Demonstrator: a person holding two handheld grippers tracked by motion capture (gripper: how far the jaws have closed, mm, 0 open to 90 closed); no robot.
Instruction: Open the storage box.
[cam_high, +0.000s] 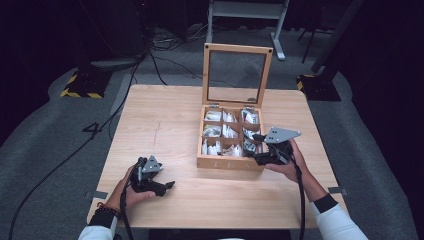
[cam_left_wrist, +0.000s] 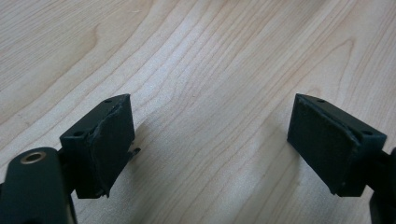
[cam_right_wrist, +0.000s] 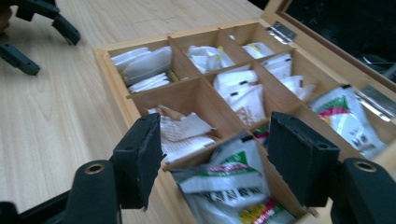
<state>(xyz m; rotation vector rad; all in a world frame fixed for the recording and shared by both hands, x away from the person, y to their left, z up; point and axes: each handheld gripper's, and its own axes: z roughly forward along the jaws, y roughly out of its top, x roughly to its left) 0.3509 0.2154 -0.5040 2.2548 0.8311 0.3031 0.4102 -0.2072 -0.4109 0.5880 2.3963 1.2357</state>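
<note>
In the open wooden box (cam_high: 230, 161), sachets (cam_right_wrist: 224, 179) fill nine compartments; both tongs gape empty.

Left tool (cam_high: 169, 186) low, jaws apart — empty, right tool (cam_high: 258, 145) raised, jaws apart — empty

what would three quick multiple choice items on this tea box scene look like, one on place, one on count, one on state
1. Where is the right gripper?
A. at the wooden box's near right corner
B. beyond the lid
C. off the table

2. How many compartments does the box have?
A. four
B. six
C. nine

3. How is the lid?
A. shut
B. standing open
C. lying on the table

Answers: 1 A, the high view shows it there; 2 C, three rows of three; 3 B, it stands upright behind the box.
</note>
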